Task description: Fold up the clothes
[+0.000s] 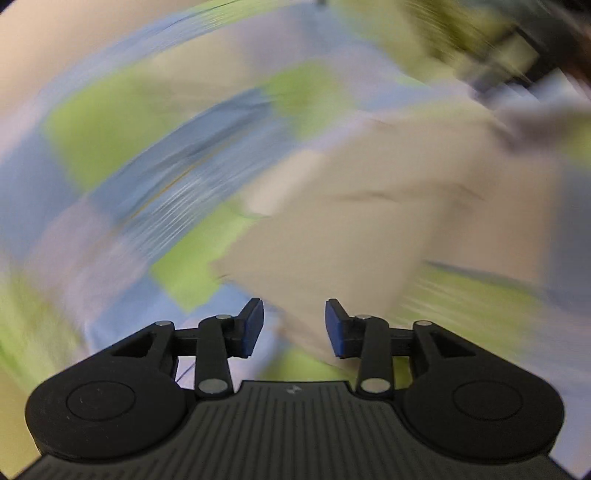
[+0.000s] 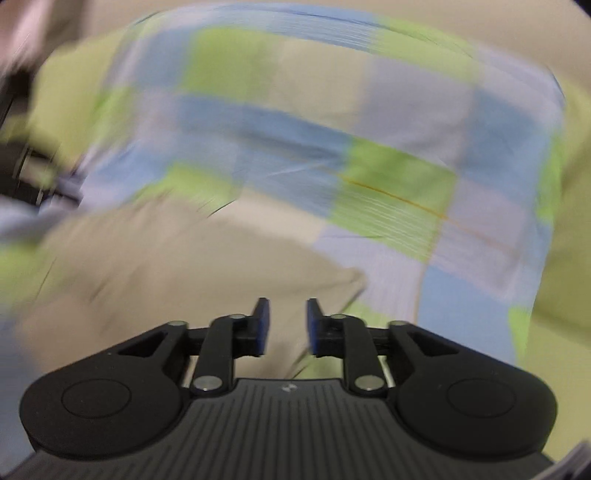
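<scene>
Both views are blurred by motion. A beige garment point(image 1: 354, 229) lies on a checked sheet of green, blue and lilac squares point(image 1: 110, 122). My left gripper point(image 1: 294, 326) is open and empty, just above the garment's near edge. In the right wrist view the same beige garment point(image 2: 177, 266) lies at the lower left on the checked sheet point(image 2: 388, 166). My right gripper point(image 2: 288, 326) is open and empty, with its blue pads over the garment's near right corner.
A dark blurred shape point(image 1: 517, 51) shows at the upper right of the left wrist view. Another dark blurred shape point(image 2: 18, 170) is at the left edge of the right wrist view. A plain beige surface point(image 2: 480, 22) lies beyond the sheet.
</scene>
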